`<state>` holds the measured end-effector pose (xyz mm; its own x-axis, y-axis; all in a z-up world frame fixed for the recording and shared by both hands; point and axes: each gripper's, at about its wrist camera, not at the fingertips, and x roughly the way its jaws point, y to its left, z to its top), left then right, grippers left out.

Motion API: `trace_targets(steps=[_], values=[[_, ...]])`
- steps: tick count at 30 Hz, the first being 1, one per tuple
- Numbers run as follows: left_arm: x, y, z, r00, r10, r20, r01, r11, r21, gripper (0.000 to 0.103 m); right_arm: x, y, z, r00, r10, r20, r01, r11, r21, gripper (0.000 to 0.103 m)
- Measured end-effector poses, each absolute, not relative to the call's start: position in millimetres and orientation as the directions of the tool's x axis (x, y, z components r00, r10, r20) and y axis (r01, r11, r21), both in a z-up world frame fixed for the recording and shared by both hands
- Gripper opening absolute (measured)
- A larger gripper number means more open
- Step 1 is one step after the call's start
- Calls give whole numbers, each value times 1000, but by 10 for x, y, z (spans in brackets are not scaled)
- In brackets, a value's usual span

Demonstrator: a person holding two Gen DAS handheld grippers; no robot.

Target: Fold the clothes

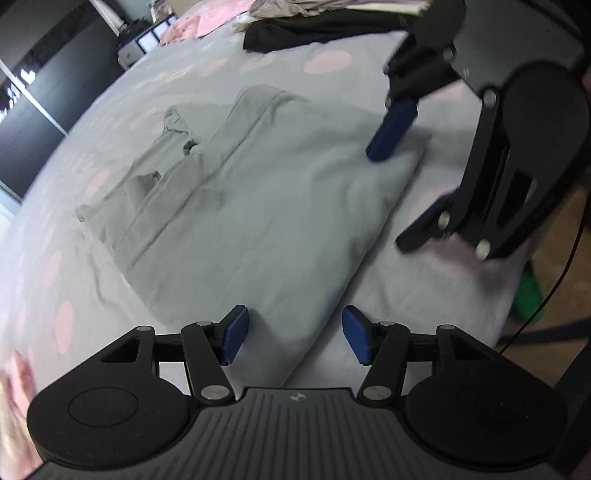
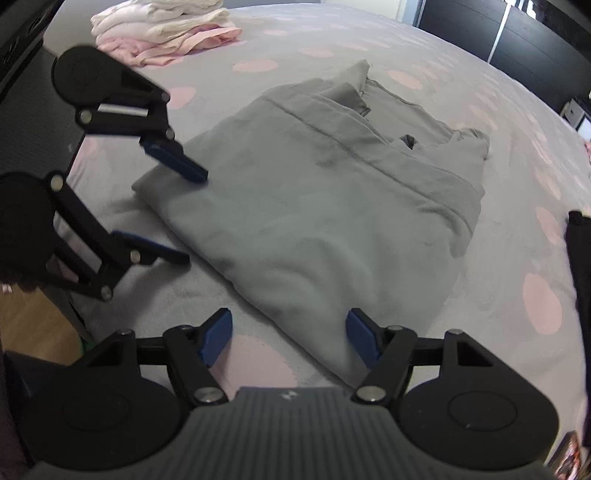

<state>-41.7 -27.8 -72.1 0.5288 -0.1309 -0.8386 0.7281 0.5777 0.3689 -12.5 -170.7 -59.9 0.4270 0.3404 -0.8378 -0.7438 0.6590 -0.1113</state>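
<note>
The bed (image 2: 424, 40), under a grey cover with pale pink dots, runs bare around the grey garment (image 2: 314, 206) on most sides. In the right wrist view its near edge drops at the lower left to wooden floor (image 2: 26, 325). A stack of folded white and pink clothes (image 2: 166, 33) sits at the upper left, well apart from the garment. In the left wrist view a dark garment (image 1: 314, 29) lies at the top centre, and dark wardrobe doors (image 1: 44, 99) stand along the upper left beyond the bed.

The grey garment lies mid-frame on the bed in both views, partly folded into a rough rectangle, with loose crumpled cloth bunched at its far end and a seam running along it.

The left claw (image 1: 293, 338) hangs open over the garment's near corner, the cloth lying under the gap and its blue pads not pressing it. The right claw (image 2: 291, 341) is also open over the opposite near corner, gripping nothing; whether its pads brush the cloth I cannot tell.
</note>
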Motion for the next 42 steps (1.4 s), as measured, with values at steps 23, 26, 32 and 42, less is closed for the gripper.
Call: trace_targets(steps=[23, 26, 32, 42], values=[[-741, -390, -1126, 758, 60, -650, 629, 198, 752, 32, -590, -1595, -983, 747, 122, -653, -664, 183, -725, 28], [-681, -367, -976, 745, 47, -666, 628, 288, 723, 21, -582, -1624, -855, 761, 129, -636, -646, 238, -725, 19], [-554, -335, -662, 704, 20, -710, 647, 395, 652, 14, -500, -1654, -584, 743, 131, -657, -658, 324, -679, 15], [-914, -294, -398, 595, -19, -803, 742, 396, 541, 13, -667, -1757, -197, 596, 152, -789, -761, 423, -493, 15]])
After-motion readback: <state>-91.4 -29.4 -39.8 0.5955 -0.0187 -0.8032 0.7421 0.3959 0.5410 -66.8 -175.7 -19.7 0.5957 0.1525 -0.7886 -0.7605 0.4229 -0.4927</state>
